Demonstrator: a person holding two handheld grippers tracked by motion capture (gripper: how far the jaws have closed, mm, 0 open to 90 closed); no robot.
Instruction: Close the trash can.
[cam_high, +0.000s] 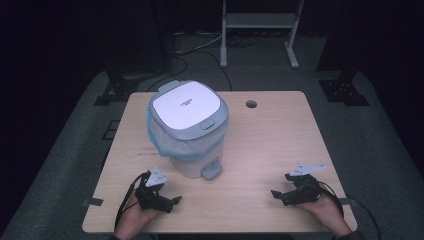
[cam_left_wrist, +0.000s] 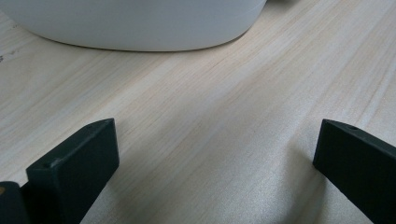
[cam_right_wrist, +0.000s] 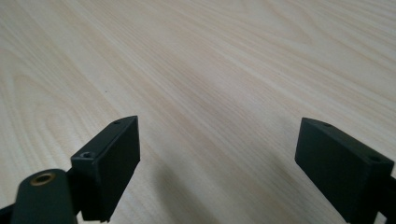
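Left gripper (cam_high: 172, 201) low at table (cam_high: 260, 150) near edge, jaws wide, empty (bin (cam_high: 187, 127) just beyond). Right gripper (cam_high: 276, 194) likewise wide, empty.

I see a pale wooden table (cam_high: 280, 150) across the middle of the frame, its grain running lengthwise and a round cable hole (cam_high: 251, 104) near its far edge. Grey clips (cam_high: 93, 202) sit on its near corners. Under and around it I see grey carpet (cam_high: 55, 165), lit in the centre and falling off into black at the upper left and upper right. At the top centre stands a light metal frame (cam_high: 260, 22) with two feet on the floor. Black cables (cam_high: 192, 50) trail across the carpet to its left. Dark stand bases (cam_high: 345, 90) rest at both far corners of the table. The back wall is too dark to make out.
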